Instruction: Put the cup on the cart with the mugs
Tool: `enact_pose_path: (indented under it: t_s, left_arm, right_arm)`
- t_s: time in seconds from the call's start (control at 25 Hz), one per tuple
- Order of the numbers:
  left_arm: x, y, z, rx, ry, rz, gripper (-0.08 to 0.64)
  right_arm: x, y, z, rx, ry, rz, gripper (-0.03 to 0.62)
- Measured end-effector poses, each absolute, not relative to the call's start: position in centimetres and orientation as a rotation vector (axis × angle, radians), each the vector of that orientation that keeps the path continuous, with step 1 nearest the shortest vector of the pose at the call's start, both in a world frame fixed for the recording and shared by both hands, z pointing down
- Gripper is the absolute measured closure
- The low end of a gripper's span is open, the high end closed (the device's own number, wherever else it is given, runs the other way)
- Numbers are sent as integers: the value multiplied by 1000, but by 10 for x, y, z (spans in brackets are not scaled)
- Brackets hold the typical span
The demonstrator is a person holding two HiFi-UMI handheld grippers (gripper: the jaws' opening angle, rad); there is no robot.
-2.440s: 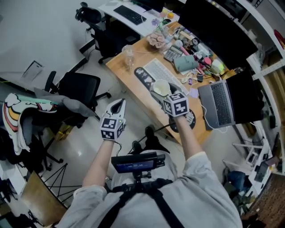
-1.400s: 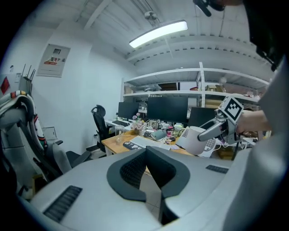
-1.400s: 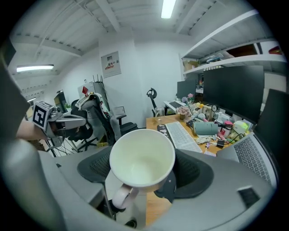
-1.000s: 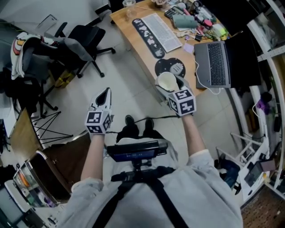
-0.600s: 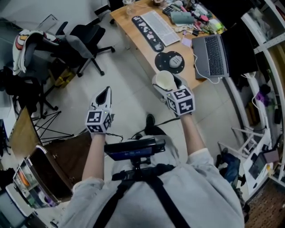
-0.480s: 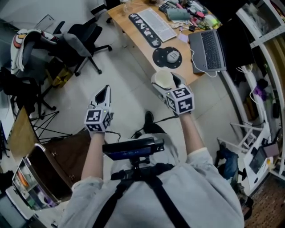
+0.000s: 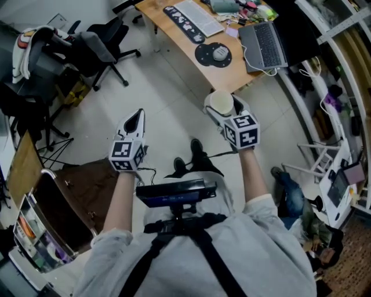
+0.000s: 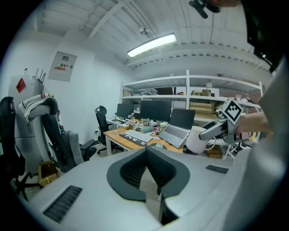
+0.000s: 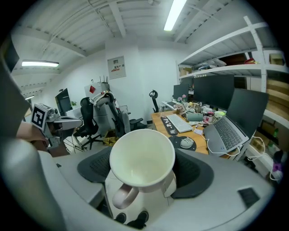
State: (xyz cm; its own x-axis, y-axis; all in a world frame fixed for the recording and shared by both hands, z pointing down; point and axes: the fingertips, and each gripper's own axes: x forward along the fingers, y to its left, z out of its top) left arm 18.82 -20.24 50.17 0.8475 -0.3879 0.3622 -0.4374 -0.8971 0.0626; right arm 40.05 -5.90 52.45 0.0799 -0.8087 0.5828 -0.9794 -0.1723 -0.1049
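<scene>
A white cup [image 7: 220, 102] with a handle is held over the floor by my right gripper [image 7: 222, 108], shut on its sides. In the right gripper view the cup [image 9: 142, 158] fills the space between the jaws, mouth towards the camera and handle at the lower left. My left gripper [image 7: 135, 120] hangs level with it to the left, jaws shut on nothing; its pads [image 8: 135, 168] meet at the tip. The left gripper view shows the cup [image 8: 196, 139] off to the right. A wheeled rack [image 7: 36, 229] with small colourful items stands at the lower left; I cannot make out mugs on it.
A wooden desk [image 7: 174, 35] with a keyboard [image 7: 199, 10], laptop [image 7: 264, 43] and round mouse pad [image 7: 213, 55] is ahead at the top. Office chairs [image 7: 95, 46] stand at the upper left. A brown panel [image 7: 84, 185] lies at the left. Shelving [image 7: 348, 35] runs along the right.
The view has swung away from the desk, which now sits higher and farther off. Both grippers keep their pose and the cup stays in the right one.
</scene>
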Motion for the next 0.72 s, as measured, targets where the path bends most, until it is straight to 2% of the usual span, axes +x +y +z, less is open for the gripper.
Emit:
enact_pose_path:
  t_s: [0.72]
  left_arm:
    - [153,-79,495,2812,-888,509,558]
  right_arm:
    - [394,37,523,1915,-1930,702,173]
